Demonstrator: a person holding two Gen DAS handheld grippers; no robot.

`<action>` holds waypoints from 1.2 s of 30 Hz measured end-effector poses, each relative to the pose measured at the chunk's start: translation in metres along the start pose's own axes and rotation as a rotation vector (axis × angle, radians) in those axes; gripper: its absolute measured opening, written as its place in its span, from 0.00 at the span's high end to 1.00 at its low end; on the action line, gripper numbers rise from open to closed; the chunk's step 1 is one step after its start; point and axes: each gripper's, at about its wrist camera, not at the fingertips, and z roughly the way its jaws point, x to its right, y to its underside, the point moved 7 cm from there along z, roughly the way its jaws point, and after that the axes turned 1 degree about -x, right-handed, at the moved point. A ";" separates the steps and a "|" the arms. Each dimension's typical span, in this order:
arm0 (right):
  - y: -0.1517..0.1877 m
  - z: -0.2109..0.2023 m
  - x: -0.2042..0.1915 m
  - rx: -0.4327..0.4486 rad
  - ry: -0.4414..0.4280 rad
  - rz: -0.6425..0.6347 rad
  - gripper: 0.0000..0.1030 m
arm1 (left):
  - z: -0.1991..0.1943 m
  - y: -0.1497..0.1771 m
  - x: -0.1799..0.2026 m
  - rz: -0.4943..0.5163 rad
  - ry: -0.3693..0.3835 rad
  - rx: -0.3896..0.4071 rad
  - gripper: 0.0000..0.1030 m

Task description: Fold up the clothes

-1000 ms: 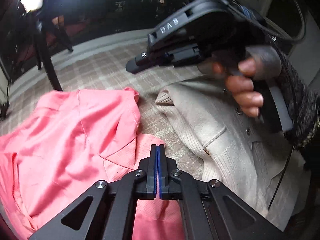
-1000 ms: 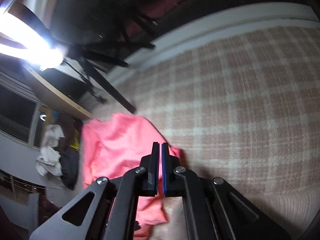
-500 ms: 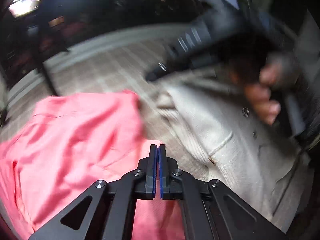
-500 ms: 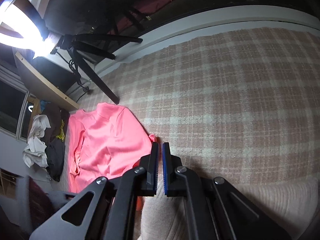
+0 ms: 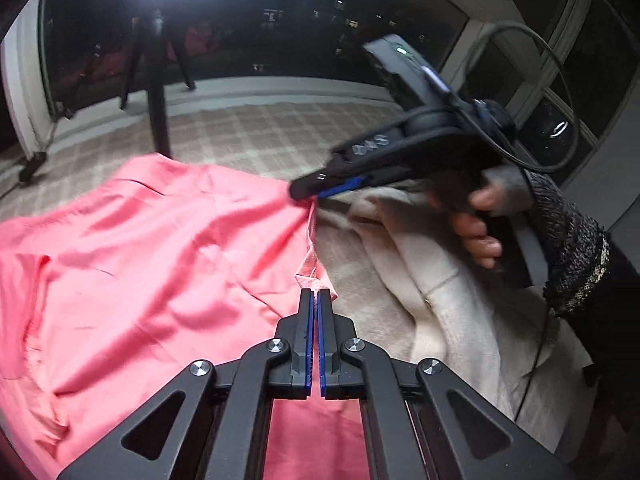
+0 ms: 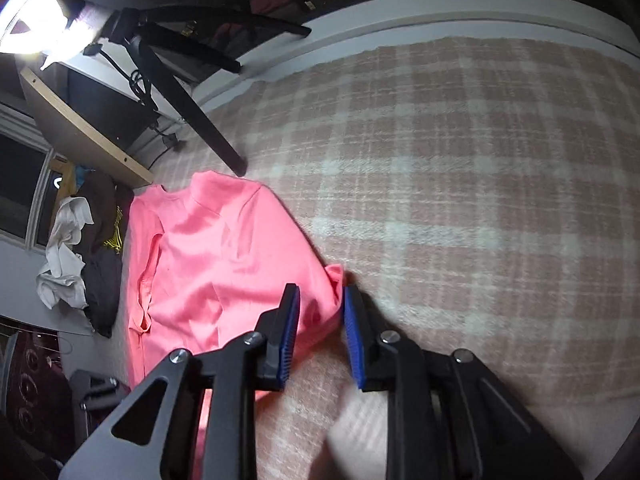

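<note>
Left gripper (image 5: pixel 316 294) now pinches the pink shirt (image 5: pixel 152 240) hem, jaws closed on it; right gripper (image 6: pixel 320 292), shut before, gapes astride its near corner, so folding can start.

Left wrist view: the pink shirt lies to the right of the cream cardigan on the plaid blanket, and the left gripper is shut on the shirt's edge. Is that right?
Not quite. In the left wrist view the pink shirt lies to the left of the cream cardigan, not to the right. The rest holds: both lie on the plaid blanket, and the left gripper is shut on the shirt's edge.
</note>
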 end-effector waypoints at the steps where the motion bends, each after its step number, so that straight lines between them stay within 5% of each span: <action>1: 0.000 -0.003 0.000 0.018 -0.002 0.005 0.97 | 0.003 0.001 0.005 -0.006 0.036 -0.004 0.99; 4: -0.003 -0.032 -0.001 0.126 -0.034 -0.001 0.97 | 0.020 0.010 0.030 0.027 0.112 -0.064 0.98; 7: -0.003 -0.041 0.006 0.140 0.070 -0.011 0.95 | 0.032 0.019 0.040 0.066 0.083 -0.134 0.93; 8: -0.003 -0.041 0.010 0.130 0.102 -0.006 0.88 | 0.032 0.020 0.040 0.068 0.073 -0.138 0.89; 10: -0.005 -0.044 0.015 0.139 0.095 0.024 0.80 | 0.023 0.018 0.034 0.054 0.055 -0.113 0.78; 16: -0.007 -0.037 0.010 0.128 0.066 -0.022 0.80 | -0.012 0.012 0.001 0.072 -0.052 -0.052 0.78; 24: -0.009 -0.022 0.002 0.111 0.056 -0.047 0.80 | -0.001 -0.058 -0.077 0.079 -0.228 -0.047 0.78; 26: -0.005 -0.020 0.006 0.089 0.073 -0.046 0.80 | 0.018 -0.069 -0.077 0.111 -0.196 -0.110 0.77; 31: -0.001 -0.039 0.018 0.144 0.047 -0.007 0.80 | 0.062 -0.082 -0.059 0.244 -0.264 -0.170 0.75; 33: 0.001 -0.045 0.021 0.156 0.025 0.003 0.80 | 0.074 -0.084 -0.054 0.257 -0.257 -0.178 0.75; 36: 0.007 -0.045 0.022 0.142 0.033 -0.009 0.80 | 0.085 -0.083 -0.049 0.278 -0.244 -0.180 0.99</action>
